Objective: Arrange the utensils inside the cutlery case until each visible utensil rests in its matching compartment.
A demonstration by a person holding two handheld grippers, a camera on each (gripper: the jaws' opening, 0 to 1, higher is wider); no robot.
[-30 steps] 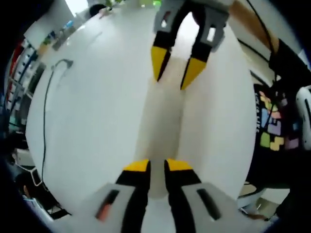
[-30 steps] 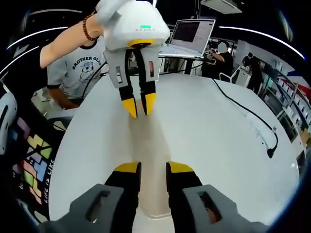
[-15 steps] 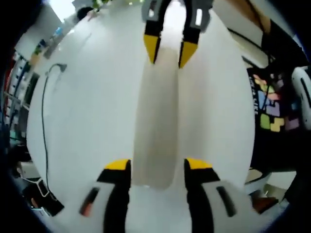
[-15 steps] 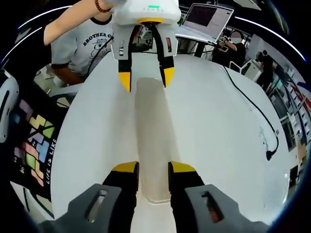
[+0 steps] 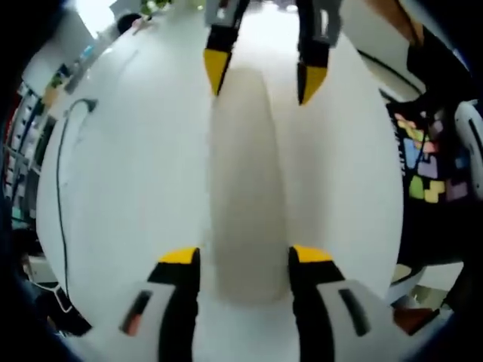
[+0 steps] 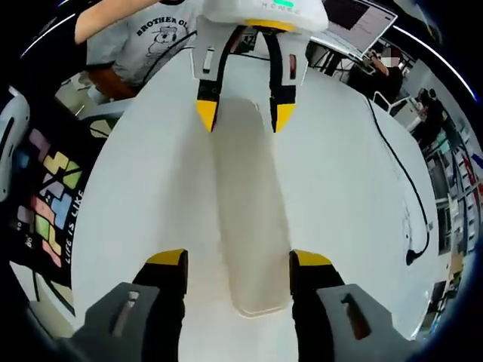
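Lying lengthwise on the round white table is one long, pale translucent cutlery case, between two yellow-tipped grippers. The left gripper straddles one end, jaws spread wide and released; the right gripper straddles the other end, equally parted, gripping nothing. One black cable trails across the tabletop beside it. Utensils cannot be made out.

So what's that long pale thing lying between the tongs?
On the big white round table, it lies lengthwise between the two facing tongs. It is the long, narrow, off-white case with rounded ends, slightly greyer than the tabletop around it.
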